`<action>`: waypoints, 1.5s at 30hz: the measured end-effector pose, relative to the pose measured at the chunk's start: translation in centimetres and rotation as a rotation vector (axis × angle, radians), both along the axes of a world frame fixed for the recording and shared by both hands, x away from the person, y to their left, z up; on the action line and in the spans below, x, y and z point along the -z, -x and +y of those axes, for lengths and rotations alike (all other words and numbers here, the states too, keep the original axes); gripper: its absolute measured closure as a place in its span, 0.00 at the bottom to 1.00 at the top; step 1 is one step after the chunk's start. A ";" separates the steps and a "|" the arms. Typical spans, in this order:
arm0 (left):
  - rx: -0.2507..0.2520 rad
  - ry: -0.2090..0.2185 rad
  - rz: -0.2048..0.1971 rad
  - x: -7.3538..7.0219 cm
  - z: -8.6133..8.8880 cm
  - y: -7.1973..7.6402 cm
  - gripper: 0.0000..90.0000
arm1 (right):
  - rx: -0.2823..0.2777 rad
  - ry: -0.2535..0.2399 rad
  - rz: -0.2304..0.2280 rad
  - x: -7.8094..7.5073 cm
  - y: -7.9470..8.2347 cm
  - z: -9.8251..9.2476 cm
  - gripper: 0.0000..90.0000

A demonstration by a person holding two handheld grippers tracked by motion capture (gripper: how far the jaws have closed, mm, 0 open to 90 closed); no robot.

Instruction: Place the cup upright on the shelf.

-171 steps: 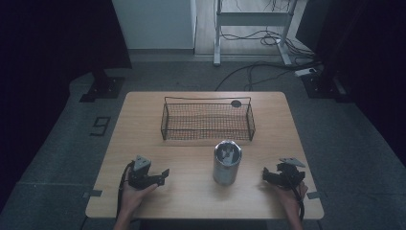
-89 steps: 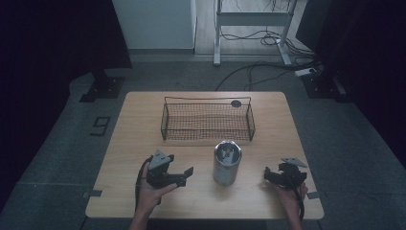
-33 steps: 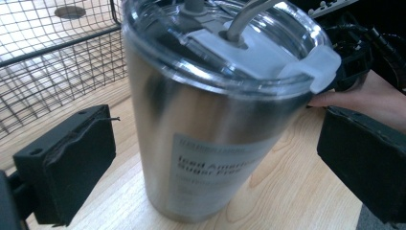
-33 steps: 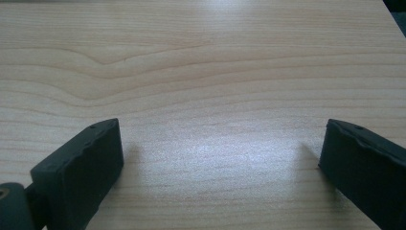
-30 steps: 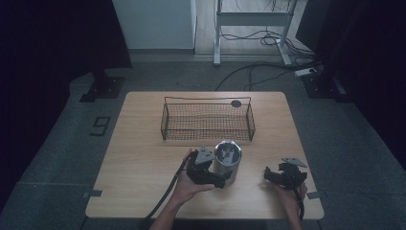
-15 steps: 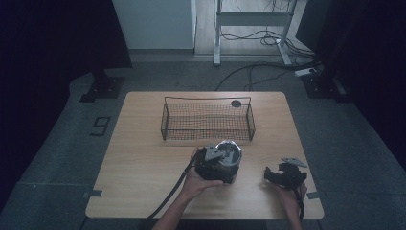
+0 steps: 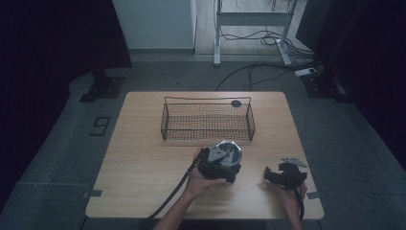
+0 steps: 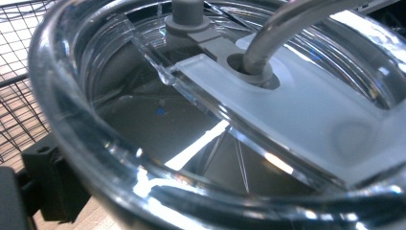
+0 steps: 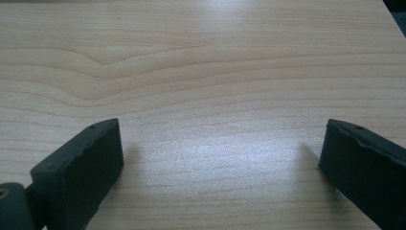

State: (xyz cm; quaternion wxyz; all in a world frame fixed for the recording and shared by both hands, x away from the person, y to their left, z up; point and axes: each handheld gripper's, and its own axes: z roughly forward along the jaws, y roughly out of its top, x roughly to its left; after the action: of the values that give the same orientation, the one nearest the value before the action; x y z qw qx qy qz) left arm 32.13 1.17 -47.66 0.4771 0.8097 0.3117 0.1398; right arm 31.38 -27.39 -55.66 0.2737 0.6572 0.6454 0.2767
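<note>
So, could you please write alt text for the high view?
The person's left gripper is at a shiny metal tumbler with a clear lid on a light wooden table, before a black wire basket; the right gripper rests apart.

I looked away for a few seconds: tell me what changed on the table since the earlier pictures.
The left gripper moved from the table's near left edge rightward to the steel tumbler, now at its side. The tumbler, wire basket and right gripper, jaws open, stayed put.
</note>
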 end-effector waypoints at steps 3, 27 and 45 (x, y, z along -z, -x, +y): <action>0.006 -0.003 -0.003 0.0 0.1 0.0 0.03 | 0.000 0.000 0.000 0.0 0.0 0.0 0.01; -0.029 0.016 -0.014 -1.1 2.0 -0.2 0.04 | 0.000 0.000 0.000 0.0 0.0 0.0 0.01; -0.097 0.025 -0.046 -2.2 5.6 -0.5 0.04 | -0.002 -0.001 0.001 0.0 0.0 0.0 0.01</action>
State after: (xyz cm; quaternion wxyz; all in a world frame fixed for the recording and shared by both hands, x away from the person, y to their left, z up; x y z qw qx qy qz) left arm 32.62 6.80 -45.44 0.4868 0.7844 0.3411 0.1773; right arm 31.40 -27.41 -55.65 0.2727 0.6569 0.6461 0.2769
